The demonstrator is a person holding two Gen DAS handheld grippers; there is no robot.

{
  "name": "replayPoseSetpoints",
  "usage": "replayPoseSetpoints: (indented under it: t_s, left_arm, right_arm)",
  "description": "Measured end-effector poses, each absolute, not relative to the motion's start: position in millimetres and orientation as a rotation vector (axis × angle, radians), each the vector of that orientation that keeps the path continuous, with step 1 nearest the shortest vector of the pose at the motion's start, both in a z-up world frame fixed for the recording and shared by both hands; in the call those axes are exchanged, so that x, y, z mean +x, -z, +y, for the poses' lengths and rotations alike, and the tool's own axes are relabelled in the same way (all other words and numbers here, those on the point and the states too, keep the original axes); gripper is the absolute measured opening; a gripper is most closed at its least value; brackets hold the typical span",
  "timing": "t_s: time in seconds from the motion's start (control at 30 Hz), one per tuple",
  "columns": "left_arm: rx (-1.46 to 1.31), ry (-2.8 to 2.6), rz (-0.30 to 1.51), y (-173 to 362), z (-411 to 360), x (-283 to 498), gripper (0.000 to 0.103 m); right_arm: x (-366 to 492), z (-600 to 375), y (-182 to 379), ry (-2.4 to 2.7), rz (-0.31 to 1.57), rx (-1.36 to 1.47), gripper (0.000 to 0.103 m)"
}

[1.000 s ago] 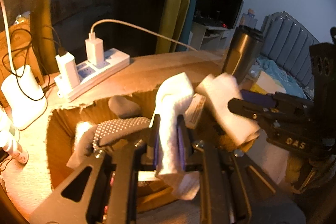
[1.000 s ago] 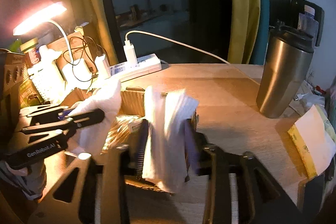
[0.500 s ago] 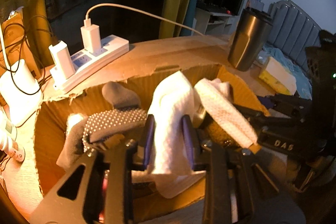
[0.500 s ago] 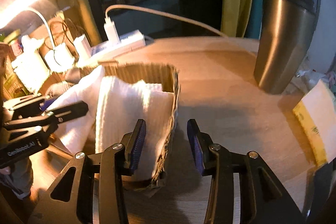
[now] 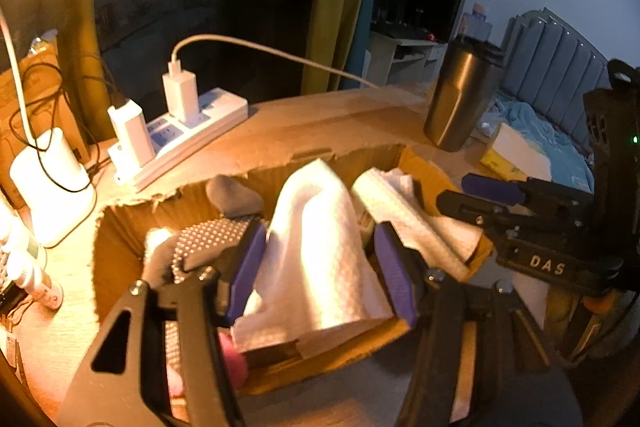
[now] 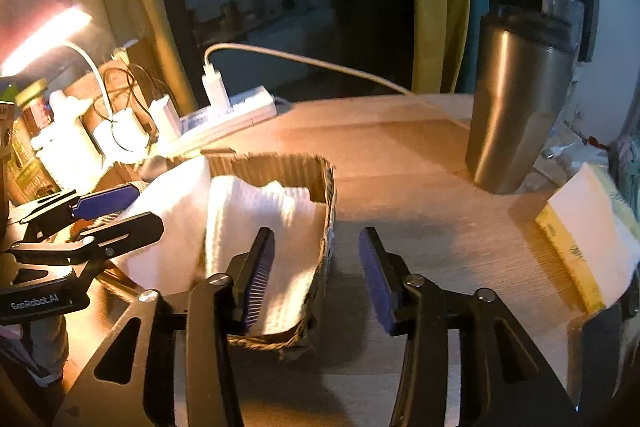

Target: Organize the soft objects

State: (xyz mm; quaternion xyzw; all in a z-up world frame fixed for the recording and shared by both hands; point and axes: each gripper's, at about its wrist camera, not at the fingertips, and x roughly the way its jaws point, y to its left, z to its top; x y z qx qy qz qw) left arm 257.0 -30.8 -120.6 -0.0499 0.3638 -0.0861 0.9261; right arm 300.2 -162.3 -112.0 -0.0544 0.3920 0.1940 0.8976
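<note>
I'm releasing a cloth (image 5: 320, 247) into the box (image 5: 120, 227): left gripper (image 5: 320, 275) spread wide around it, right gripper (image 6: 316, 275) open, empty. Next, I'm lifting clear.

A steel tumbler (image 6: 516, 107) stands near a power strip (image 6: 228, 117) and lamp (image 5: 48, 187).

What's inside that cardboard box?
The box holds two white cloths, a dotted glove and a grey sock. Whatever lies beneath them is covered.
</note>
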Motion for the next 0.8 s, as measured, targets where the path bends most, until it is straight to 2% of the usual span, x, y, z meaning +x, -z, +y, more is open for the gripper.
replayPoseSetpoints:
  t_s: [0.5, 0.53, 0.63, 0.8]
  left_arm:
    - [-0.097, 0.184, 0.626, 78, -26, 206, 0.06]
    - [-0.097, 0.184, 0.618, 75, -26, 202, 0.061]
    - [-0.104, 0.182, 0.59, 67, -23, 188, 0.074]
    - [-0.106, 0.168, 0.54, 52, -19, 164, 0.074]
  right_arm:
    - [252, -149, 67, -0.428, 0.72, -0.149, 0.052]
    - [248, -148, 64, -0.429, 0.714, -0.151, 0.052]
    - [238, -144, 56, -0.431, 0.697, -0.158, 0.052]
    - [219, -139, 44, -0.434, 0.67, -0.169, 0.052]
